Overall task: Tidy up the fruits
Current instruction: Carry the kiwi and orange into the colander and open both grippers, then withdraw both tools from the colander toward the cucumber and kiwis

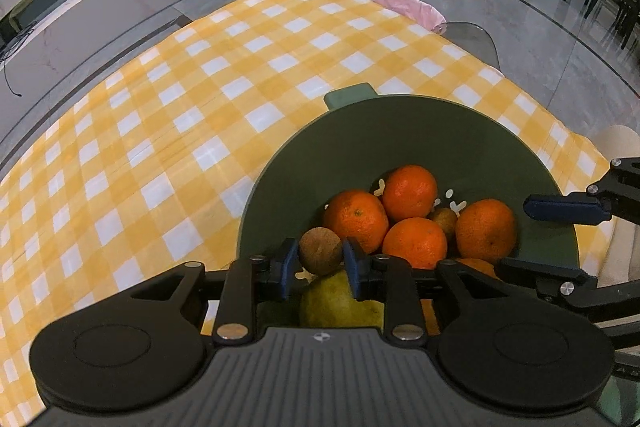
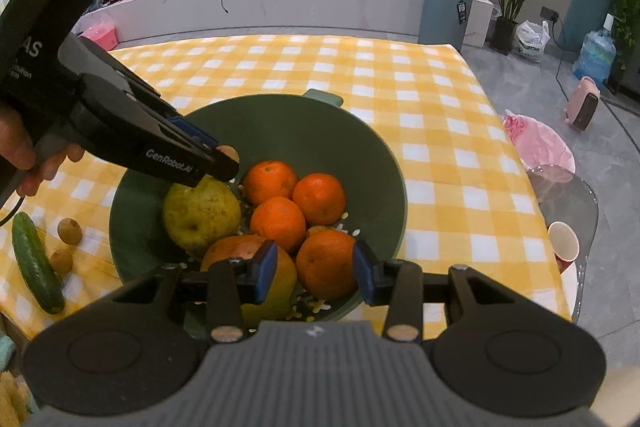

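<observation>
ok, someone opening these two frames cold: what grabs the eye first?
The pile of bright oranges in the green bowl, set on the yellow checked tablecloth, next to a big yellow-green pear. Then the left gripper, shut on a small brown longan above the bowl, with the right gripper open over the fruit. A cucumber lies on the cloth left of the bowl.

The checked cloth (image 1: pixel 180 99) covering the desk looks soft and matt. The green bowl (image 1: pixel 360 131) is smooth matt plastic; the oranges (image 2: pixel 319 198) show dimpled, faintly glossy peel.
</observation>
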The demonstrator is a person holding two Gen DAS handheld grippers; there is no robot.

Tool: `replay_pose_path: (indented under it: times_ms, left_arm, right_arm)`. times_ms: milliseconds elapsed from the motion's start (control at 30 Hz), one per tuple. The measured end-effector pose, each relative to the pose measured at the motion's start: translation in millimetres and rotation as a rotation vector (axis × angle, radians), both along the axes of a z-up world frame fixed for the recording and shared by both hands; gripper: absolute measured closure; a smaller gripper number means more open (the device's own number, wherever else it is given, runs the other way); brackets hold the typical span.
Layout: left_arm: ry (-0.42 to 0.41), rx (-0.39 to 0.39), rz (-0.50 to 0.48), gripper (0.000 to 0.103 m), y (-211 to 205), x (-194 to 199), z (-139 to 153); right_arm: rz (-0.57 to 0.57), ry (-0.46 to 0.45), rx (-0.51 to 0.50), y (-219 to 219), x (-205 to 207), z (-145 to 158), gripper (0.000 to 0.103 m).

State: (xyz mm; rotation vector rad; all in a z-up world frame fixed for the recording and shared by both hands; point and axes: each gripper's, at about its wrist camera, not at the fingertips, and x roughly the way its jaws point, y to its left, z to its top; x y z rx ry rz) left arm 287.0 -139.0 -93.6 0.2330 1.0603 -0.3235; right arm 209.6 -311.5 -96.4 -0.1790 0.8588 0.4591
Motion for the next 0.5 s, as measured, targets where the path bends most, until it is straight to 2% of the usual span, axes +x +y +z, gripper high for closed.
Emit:
replay_pose_path:
  times_ms: [133, 367, 500]
  left_arm:
    - [-0.006, -0.044, 0.008, 0.064, 6, -3, 5]
    - [-0.105, -0.123, 0.02, 0.063, 23, -29, 40]
    - [-0.155, -0.17, 0.044, 0.062, 38, -54, 61]
  right_arm:
    - [-0.017, 0.012, 0.015, 0, -1, 1, 0.064]
    - [-0.057, 0.009, 0.083, -3, -12, 13, 0.063]
    - [-0.114, -0.005, 0.124, 1, -27, 22, 0.054]
